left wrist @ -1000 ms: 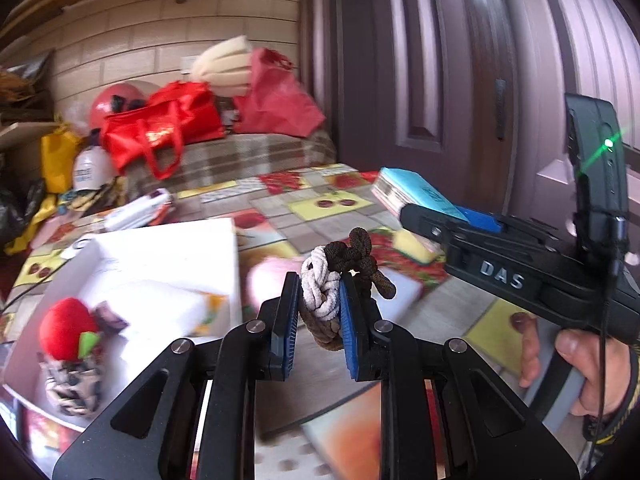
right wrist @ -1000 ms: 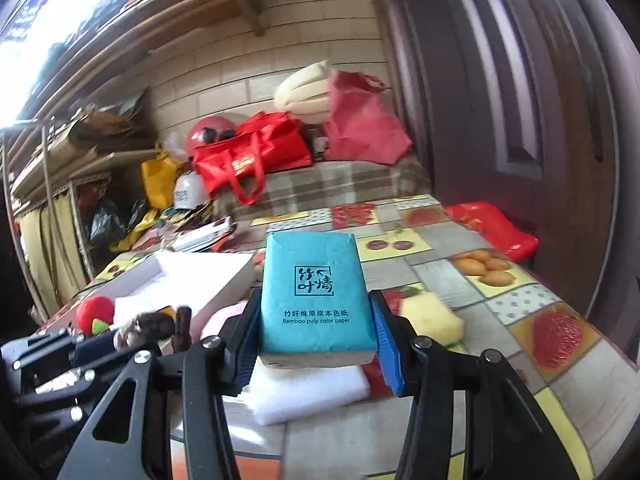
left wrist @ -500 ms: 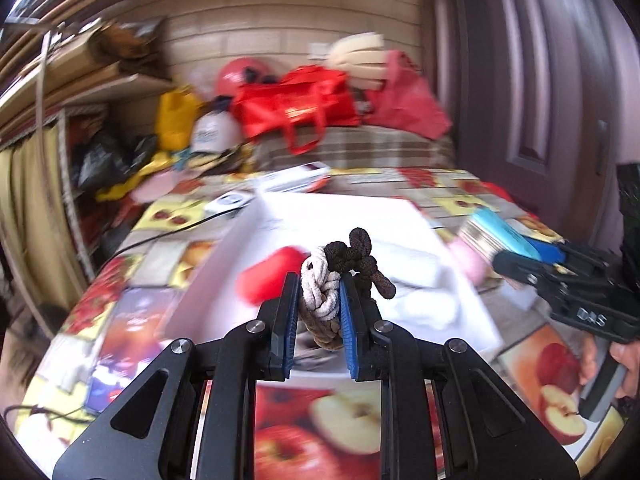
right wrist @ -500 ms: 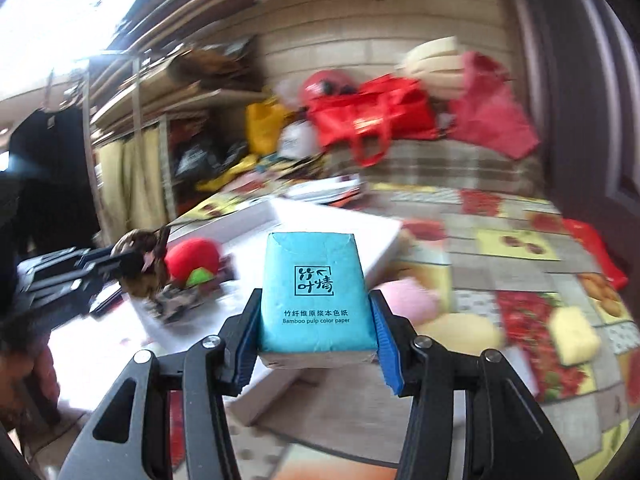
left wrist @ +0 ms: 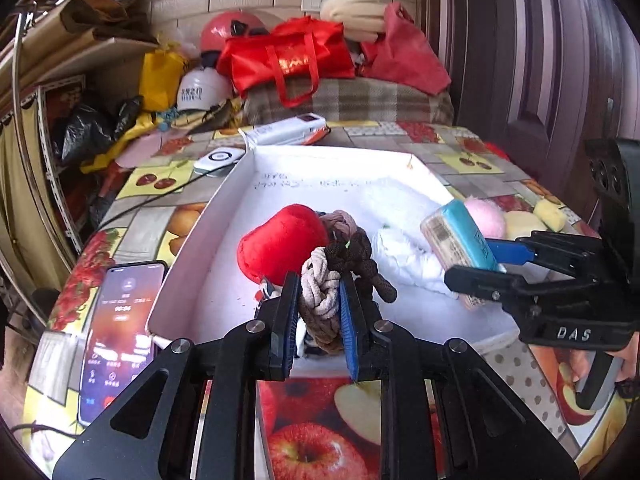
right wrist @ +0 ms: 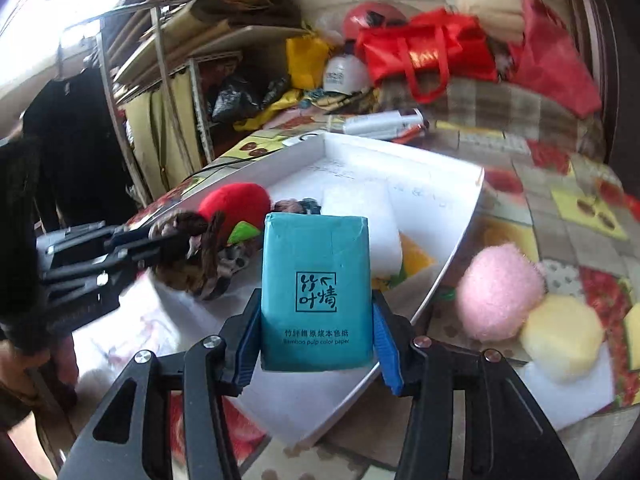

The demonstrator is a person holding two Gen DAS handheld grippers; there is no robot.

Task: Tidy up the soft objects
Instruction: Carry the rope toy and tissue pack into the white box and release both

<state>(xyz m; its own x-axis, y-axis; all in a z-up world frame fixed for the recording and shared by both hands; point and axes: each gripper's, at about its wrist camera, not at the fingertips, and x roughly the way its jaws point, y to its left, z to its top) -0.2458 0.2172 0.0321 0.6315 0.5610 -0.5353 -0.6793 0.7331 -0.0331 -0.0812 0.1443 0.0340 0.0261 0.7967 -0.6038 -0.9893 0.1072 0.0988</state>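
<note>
A: Fig., both wrist views. Left gripper (left wrist: 320, 312) pinched tight on the knotted rope toy (left wrist: 320, 300), held over the near end of the white tray (left wrist: 192, 248). Why there?

B: Prob. to drop it w/ the soft stuff already inside: red plush (left wrist: 280, 244), white cloth (left wrist: 404, 248).

A: Right gripper (right wrist: 316, 340)?

B: Fingers clamp the teal tissue pack (right wrist: 316, 292) by its sides, upright, above the tray's right rim. Likely next in.

A: Left outside?

B: Pink pom-pom (right wrist: 498, 292) and yellow sponge (right wrist: 560, 336) on the table (right wrist: 580, 208), just beside the tray.
</note>
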